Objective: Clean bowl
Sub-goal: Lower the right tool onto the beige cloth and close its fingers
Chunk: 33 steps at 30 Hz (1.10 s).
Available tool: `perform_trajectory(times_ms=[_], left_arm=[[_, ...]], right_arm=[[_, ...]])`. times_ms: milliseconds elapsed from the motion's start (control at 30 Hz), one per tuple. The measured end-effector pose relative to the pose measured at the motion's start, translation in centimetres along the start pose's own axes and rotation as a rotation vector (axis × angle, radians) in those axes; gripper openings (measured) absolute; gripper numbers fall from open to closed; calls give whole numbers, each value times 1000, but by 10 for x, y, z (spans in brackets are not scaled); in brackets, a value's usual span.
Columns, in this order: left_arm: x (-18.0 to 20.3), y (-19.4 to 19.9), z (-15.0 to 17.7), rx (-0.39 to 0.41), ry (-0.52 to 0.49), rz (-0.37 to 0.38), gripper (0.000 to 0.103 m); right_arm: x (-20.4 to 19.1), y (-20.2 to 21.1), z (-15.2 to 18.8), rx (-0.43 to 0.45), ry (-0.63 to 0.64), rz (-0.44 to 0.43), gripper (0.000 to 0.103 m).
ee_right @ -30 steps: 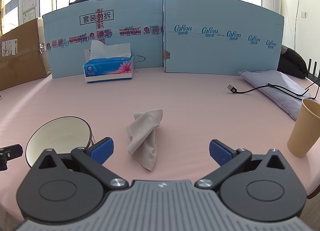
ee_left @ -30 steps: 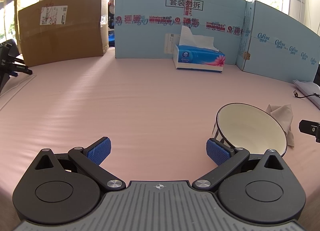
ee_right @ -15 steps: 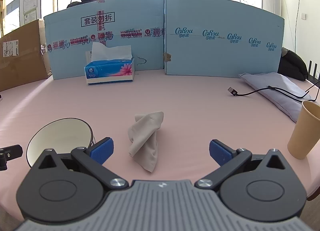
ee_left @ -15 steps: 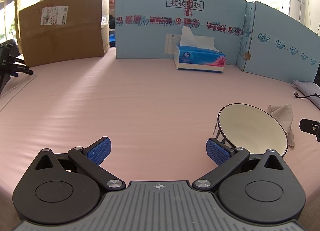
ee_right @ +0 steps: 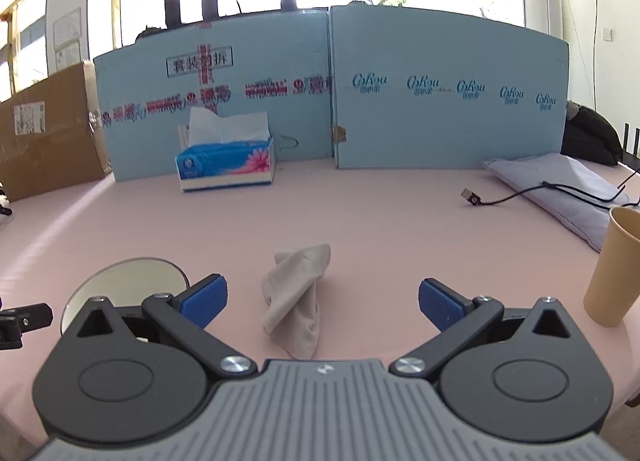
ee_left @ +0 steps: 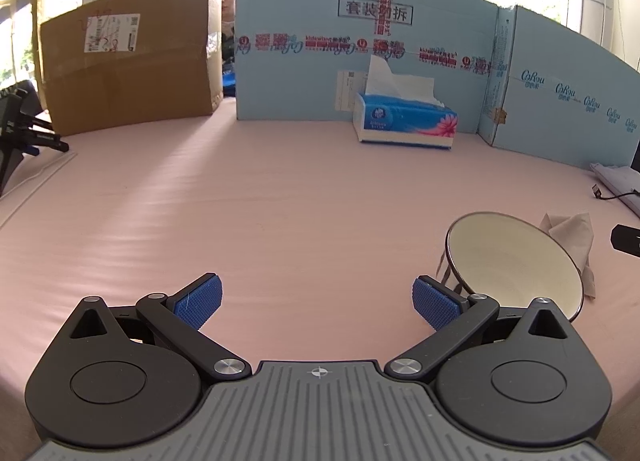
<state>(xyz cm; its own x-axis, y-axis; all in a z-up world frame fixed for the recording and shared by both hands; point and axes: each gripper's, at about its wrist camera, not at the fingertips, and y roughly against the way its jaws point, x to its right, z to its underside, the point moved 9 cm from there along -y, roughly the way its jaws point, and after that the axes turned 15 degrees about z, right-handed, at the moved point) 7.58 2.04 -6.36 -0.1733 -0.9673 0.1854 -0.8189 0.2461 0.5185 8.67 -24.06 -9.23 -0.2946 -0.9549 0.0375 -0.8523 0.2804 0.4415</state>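
A white bowl (ee_left: pixel 516 261) with a dark rim sits on the pink table, just right of my left gripper's right finger; it also shows in the right wrist view (ee_right: pixel 128 281), left of my right gripper. A crumpled beige cloth (ee_right: pixel 298 297) lies on the table between the fingers of my right gripper (ee_right: pixel 323 301), a little ahead of them; its edge shows behind the bowl in the left wrist view (ee_left: pixel 572 229). My left gripper (ee_left: pixel 316 303) is open and empty over bare table. My right gripper is open and empty.
A blue tissue box (ee_left: pixel 404 121) stands at the back before blue cardboard panels (ee_right: pixel 440 93). A brown box (ee_left: pixel 128 69) stands back left. A paper cup (ee_right: pixel 614 269), a black cable (ee_right: pixel 520 197) and a grey pouch (ee_right: pixel 560 181) lie at the right.
My right gripper has risen and tilted a little, so the cloth and bowl sit lower in its view. The left gripper has barely moved. Both stay open.
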Motion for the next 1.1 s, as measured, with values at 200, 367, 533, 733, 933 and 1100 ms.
perform_trajectory(times_ms=[200,367,533,733,933,1100], left_arm=[[-6,5,-7,80,48,80,99],[-6,1,-8,79,55,103,87],[1,-4,-8,64,35,131,79],[11,-11,-8,53,19,185,74],[20,-20,-10,44,22,251,65],[28,-28,-11,34,11,287,61]], right_arm=[[8,5,-6,106,-29,20,103],[5,3,-9,115,5,10,103],[-4,-3,-6,101,27,-33,90],[-17,-19,3,32,30,-83,72],[-25,-32,5,7,36,-83,67],[-28,-44,5,-14,38,-84,64]])
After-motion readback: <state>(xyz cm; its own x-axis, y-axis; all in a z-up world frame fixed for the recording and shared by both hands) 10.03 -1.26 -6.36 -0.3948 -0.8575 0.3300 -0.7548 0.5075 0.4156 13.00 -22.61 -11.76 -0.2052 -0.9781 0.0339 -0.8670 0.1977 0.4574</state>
